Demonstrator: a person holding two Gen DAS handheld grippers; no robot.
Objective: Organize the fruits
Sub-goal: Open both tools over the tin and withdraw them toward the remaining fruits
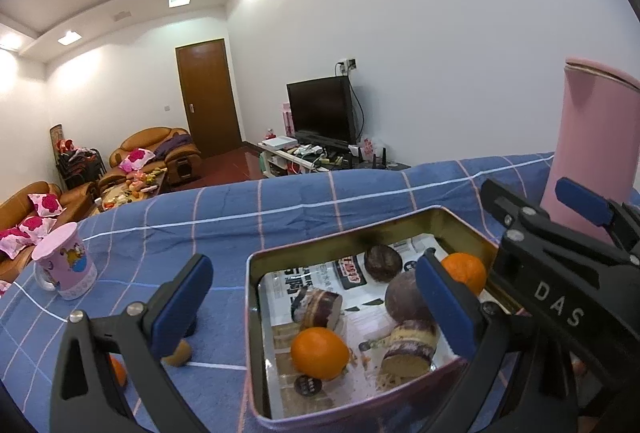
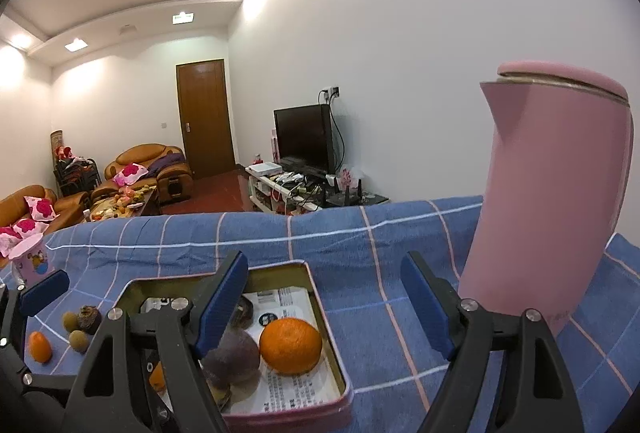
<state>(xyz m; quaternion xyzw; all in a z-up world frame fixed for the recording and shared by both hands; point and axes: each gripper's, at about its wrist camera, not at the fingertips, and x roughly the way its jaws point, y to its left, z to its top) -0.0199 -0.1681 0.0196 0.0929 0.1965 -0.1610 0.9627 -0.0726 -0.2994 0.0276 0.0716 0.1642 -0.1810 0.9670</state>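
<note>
A pink tin box lined with newspaper sits on the blue checked cloth. It holds two oranges, dark purple round fruits and cut sugarcane pieces. My left gripper is open and empty, its fingers straddling the tin's left wall. My right gripper is open and empty above the tin's right rim, beside an orange. Loose on the cloth left of the tin lie a small orange, brown longans and a dark fruit.
A tall pink kettle stands on the cloth at the right, close to the right gripper. A pink cup stands at the far left. Beyond the table are sofas, a door and a TV.
</note>
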